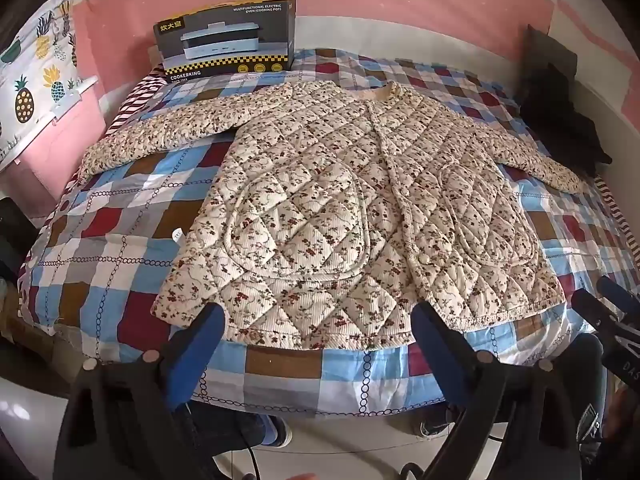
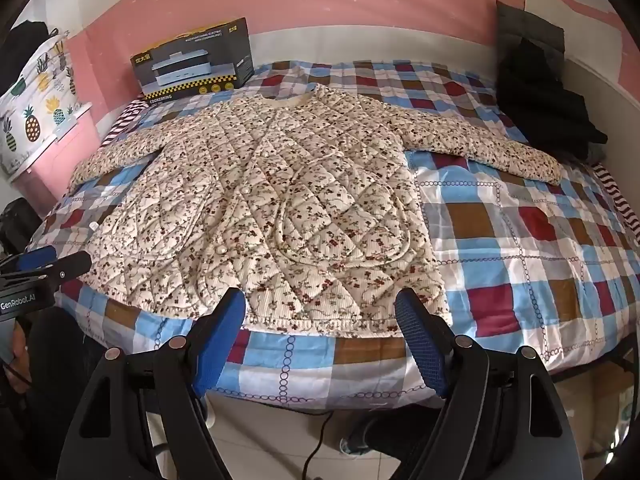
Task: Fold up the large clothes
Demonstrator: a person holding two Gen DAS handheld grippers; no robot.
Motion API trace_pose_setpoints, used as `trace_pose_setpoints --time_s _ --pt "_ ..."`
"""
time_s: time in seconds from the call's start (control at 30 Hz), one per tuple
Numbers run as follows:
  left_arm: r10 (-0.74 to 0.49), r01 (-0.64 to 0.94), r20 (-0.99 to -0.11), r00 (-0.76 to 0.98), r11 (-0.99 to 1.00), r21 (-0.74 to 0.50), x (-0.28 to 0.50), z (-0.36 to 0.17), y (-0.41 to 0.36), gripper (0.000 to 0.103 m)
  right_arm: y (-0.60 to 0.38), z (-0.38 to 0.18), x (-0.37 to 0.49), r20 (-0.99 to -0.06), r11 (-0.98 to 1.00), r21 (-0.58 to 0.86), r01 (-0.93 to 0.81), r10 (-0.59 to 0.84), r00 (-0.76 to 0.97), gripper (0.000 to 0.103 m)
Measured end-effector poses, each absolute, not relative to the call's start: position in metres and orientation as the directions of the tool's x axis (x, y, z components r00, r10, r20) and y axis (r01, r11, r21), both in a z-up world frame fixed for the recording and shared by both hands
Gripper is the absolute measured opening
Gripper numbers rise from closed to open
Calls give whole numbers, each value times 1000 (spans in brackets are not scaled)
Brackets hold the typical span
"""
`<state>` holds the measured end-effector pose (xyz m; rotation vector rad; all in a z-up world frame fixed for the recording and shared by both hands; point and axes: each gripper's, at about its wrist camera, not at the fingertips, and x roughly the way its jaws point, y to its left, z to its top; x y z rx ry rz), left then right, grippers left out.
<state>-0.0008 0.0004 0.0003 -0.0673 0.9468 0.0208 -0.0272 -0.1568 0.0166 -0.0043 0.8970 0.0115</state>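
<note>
A cream quilted jacket with a small floral print point(image 1: 320, 200) point(image 2: 272, 208) lies spread flat, front up, on a checked bedspread point(image 1: 120, 220) point(image 2: 540, 232), both sleeves stretched out sideways. My left gripper point(image 1: 320, 312) hovers open just above the jacket's near hem, left of the button line, with nothing between its blue pads. Over the hem of the right front panel, my right gripper point(image 2: 322, 300) also stands open and holds nothing. Each gripper shows at the edge of the other's view: the right one point(image 1: 612, 304), the left one point(image 2: 52, 264).
A cooker box point(image 1: 228, 36) point(image 2: 196, 60) stands at the bed's far left by the pink wall. Dark folded clothes point(image 1: 560, 116) point(image 2: 540, 100) lie at the far right. A pineapple-print cloth point(image 1: 36, 64) hangs at left. Tiled floor and a person's shoes point(image 1: 276, 432) lie below the bed's near edge.
</note>
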Motion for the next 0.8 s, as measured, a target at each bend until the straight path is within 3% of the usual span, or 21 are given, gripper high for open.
trace_pose_setpoints --time_s 0.8 --pt "-7 -44 -809 588 998 -40 -7 7 -1 95 -148 15 -30 -784 1000 -2 -29 17 621 77"
